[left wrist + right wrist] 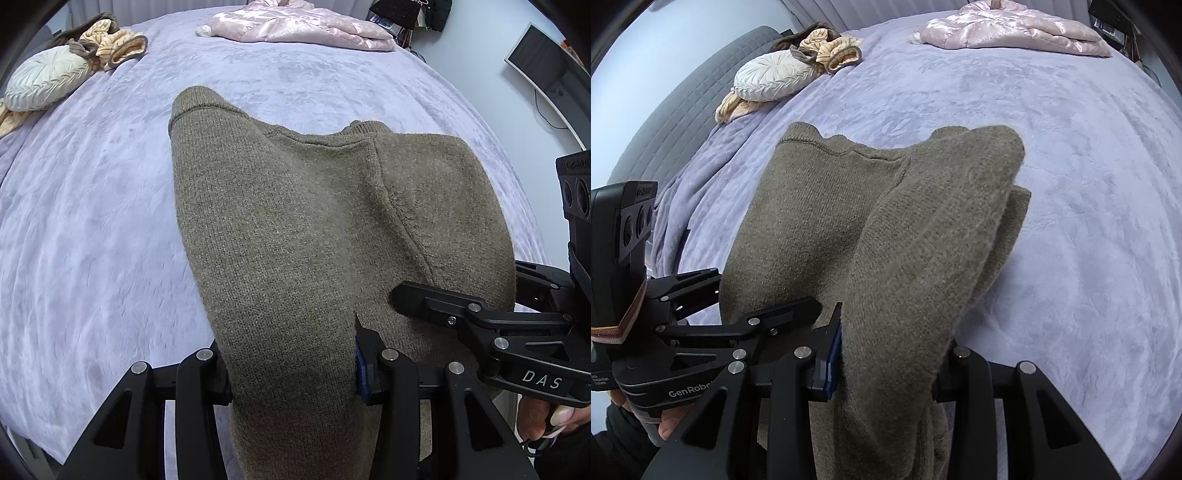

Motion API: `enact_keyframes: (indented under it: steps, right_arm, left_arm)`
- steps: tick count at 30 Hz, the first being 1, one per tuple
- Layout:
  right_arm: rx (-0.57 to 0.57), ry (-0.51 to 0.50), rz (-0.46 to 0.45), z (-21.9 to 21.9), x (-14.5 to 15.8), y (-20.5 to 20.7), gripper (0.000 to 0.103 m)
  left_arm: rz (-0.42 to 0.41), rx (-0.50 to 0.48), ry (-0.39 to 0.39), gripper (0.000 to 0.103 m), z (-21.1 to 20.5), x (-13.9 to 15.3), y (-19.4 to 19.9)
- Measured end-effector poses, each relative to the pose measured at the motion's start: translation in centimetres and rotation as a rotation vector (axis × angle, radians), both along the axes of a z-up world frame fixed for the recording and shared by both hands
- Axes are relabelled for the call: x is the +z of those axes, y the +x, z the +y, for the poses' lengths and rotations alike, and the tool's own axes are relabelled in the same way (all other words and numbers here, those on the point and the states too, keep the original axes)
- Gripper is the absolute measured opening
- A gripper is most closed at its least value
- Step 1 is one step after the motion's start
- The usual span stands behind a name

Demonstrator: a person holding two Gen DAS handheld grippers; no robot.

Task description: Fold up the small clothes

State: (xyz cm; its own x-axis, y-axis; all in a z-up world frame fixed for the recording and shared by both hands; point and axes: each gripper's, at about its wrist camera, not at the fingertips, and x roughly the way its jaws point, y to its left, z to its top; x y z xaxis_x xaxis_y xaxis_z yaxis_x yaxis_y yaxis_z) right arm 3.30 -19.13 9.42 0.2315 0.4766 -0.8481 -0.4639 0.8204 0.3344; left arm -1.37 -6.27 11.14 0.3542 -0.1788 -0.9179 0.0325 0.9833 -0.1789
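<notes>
An olive-brown knitted garment (pixel 295 221) lies partly folded on the lilac bedspread (pixel 92 221) and drapes up into both grippers. My left gripper (pixel 295 376) is shut on its near left edge; the cloth hides the fingertips. My right gripper (pixel 886 369) is shut on the near right edge of the garment (pixel 905 240), with a blue pad (pixel 833 354) showing. The right gripper also shows at the right of the left wrist view (pixel 480 317). The left gripper shows at the left of the right wrist view (pixel 738 325).
A round white cushion (pixel 44 79) and a peach and brown garment (pixel 110 44) lie at the far left of the bed. A pink satin jacket (pixel 303 26) lies at the far end. A monitor (pixel 546 70) hangs on the right wall. A grey headboard (pixel 683 118) stands to the left.
</notes>
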Motion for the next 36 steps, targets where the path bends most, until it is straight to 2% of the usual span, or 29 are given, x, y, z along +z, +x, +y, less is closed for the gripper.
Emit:
enact_keyframes:
  steps: [9, 21, 29, 33, 36]
  right_arm:
    - [0.013, -0.008, -0.015, 0.7, -0.2, -3.3, 0.039]
    - [0.018, -0.014, -0.011, 0.9, -0.9, -5.7, 0.039]
    - [0.029, -0.02, -0.016, 1.4, -0.9, -6.1, 0.039]
    - [0.029, -0.023, -0.029, 1.5, -0.9, -5.7, 0.039]
    - [0.022, -0.022, -0.027, 1.3, -1.4, -5.2, 0.039]
  left_arm:
    - [-0.008, 0.007, 0.009, 0.047, -0.1, -0.7, -2.4]
    - [-0.004, 0.014, 0.026, 0.048, -0.7, -1.5, -4.0]
    - [-0.022, 0.019, 0.033, 0.048, -0.4, -1.5, -4.5]
    - [-0.029, 0.028, 0.006, 0.048, 0.1, -1.9, -4.2]
    - [-0.003, 0.045, -0.002, 0.054, 0.7, -3.5, -3.4]
